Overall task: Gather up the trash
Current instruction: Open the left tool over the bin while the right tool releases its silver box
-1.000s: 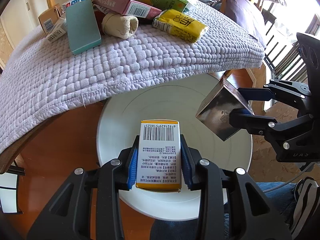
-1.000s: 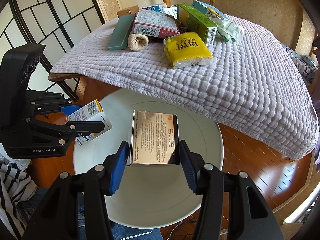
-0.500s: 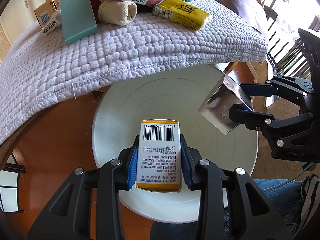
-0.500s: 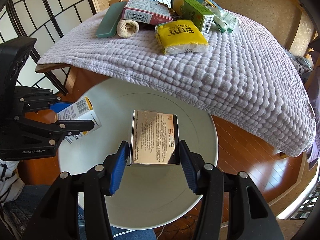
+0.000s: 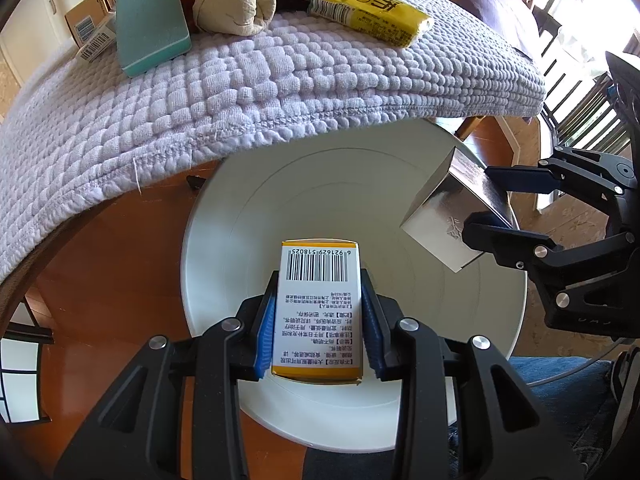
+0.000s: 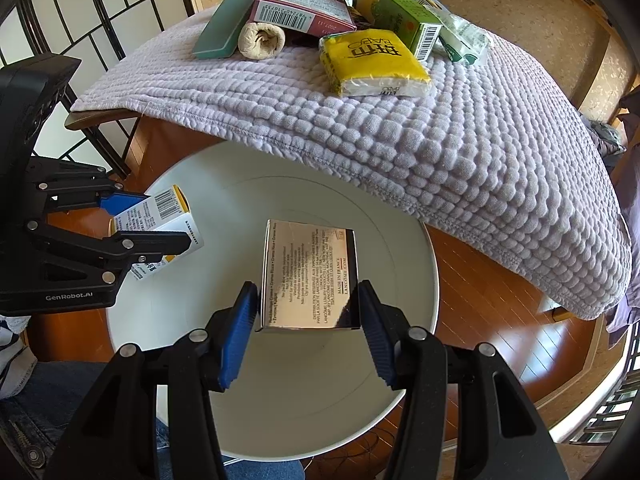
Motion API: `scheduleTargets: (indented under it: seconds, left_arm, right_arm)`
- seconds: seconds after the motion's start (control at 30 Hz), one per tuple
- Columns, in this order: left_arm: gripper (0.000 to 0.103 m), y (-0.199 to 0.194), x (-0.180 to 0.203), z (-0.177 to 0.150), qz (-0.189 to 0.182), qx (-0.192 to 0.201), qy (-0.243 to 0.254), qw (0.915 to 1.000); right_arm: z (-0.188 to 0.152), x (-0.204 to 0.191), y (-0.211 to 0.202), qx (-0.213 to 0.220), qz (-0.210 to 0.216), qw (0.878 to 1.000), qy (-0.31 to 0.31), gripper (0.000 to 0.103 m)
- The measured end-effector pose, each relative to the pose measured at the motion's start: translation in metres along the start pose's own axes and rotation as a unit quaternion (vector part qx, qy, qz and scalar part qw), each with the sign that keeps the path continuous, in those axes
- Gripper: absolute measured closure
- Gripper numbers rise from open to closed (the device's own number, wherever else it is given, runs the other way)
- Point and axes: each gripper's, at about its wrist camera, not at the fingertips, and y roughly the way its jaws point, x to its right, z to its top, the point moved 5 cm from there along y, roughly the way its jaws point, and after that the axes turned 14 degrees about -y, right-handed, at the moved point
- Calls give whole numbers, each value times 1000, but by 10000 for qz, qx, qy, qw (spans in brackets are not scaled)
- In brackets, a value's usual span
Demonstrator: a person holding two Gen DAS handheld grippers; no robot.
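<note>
Draped over a dark brown wooden desk point(image 6: 96, 120): a lilac waffle-quilted cloth point(image 6: 480, 140), stitched hem hanging past the near edge, one loose thread dangling from it in the left wrist view. Below, a glossy reddish-brown plank floor point(image 6: 492, 300), sunlit in patches at the right. Behind the desk's left end, a dark-framed lattice screen with white panels point(image 6: 100, 12). At the bottom edge, blue denim trousers point(image 6: 48, 400) on a person's leg, just beside a black-and-white striped fabric point(image 6: 12, 352). Further back, slatted wooden chairs point(image 5: 592, 120) against bright daylight.
</note>
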Motion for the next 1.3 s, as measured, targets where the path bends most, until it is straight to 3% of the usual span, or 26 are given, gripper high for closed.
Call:
scheduleTargets:
  seconds: [1.17, 1.27, 1.3]
  left_arm:
    - [64, 13, -9, 0, 88, -64, 41, 9999]
    - [64, 14, -13, 2, 143, -50, 49, 9999]
    - [59, 13, -13, 4, 144, -49, 48, 9999]
  right_arm:
    - [2, 8, 4, -44, -19, 10000, -15, 52]
    - [2, 10, 1, -26, -38, 10000, 30, 51]
    - [2, 12, 1, -31, -40, 10000, 62, 50]
